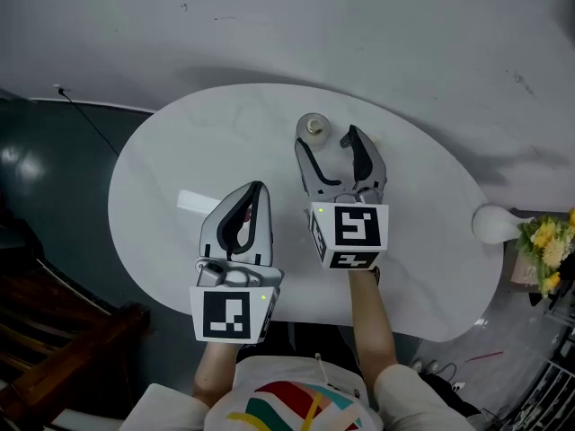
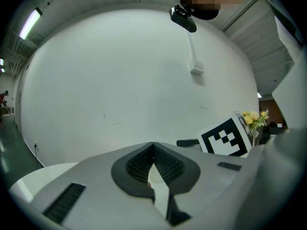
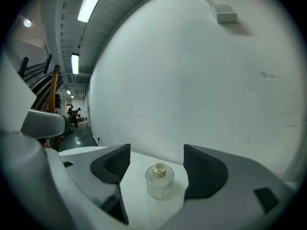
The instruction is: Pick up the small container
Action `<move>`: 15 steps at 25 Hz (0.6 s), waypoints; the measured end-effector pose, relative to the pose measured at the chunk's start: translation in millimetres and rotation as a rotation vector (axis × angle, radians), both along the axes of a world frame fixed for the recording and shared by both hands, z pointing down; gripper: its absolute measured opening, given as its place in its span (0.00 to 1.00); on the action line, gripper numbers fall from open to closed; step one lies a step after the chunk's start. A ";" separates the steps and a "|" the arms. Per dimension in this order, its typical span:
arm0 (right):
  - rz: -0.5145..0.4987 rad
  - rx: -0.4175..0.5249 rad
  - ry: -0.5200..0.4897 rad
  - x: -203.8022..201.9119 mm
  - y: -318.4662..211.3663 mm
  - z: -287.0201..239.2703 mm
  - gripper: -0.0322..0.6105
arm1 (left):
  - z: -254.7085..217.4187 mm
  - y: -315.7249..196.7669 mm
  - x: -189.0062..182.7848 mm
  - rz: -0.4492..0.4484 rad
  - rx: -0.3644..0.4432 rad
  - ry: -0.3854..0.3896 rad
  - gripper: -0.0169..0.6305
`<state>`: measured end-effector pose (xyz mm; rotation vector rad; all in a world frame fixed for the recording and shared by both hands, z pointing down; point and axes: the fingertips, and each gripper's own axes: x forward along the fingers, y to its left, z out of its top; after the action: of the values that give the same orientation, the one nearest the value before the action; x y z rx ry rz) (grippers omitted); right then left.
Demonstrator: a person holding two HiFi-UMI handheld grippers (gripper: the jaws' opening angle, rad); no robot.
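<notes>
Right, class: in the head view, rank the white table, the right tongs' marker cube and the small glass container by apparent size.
Largest: white table.
Then: marker cube, though it sits nearer the camera.
Smallest: small glass container.

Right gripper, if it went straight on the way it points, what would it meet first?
Most likely the small container, upright on the white table just ahead of the right gripper. The jaws stand apart, so it would probably slip between them; depth is hard to judge.
</notes>
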<state>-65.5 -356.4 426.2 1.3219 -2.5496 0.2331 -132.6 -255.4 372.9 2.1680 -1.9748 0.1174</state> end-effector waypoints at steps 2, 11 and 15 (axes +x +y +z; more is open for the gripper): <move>-0.003 -0.016 0.013 -4.3 -5.2 12.2 0.57 | 8.2 -3.5 -2.8 -0.005 -0.011 0.008 0.05; 0.005 -0.058 0.071 -16.7 -24.8 56.1 0.57 | 37.5 -13.7 -9.6 0.001 -0.037 0.011 0.05; 0.021 -0.079 0.072 -19.3 -31.4 70.6 0.58 | 47.0 -16.9 -16.2 -0.012 -0.044 0.015 0.05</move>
<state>-84.9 -387.8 496.8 1.3048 -2.4425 0.2826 -148.8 -272.3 420.0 2.1236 -1.9580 0.1418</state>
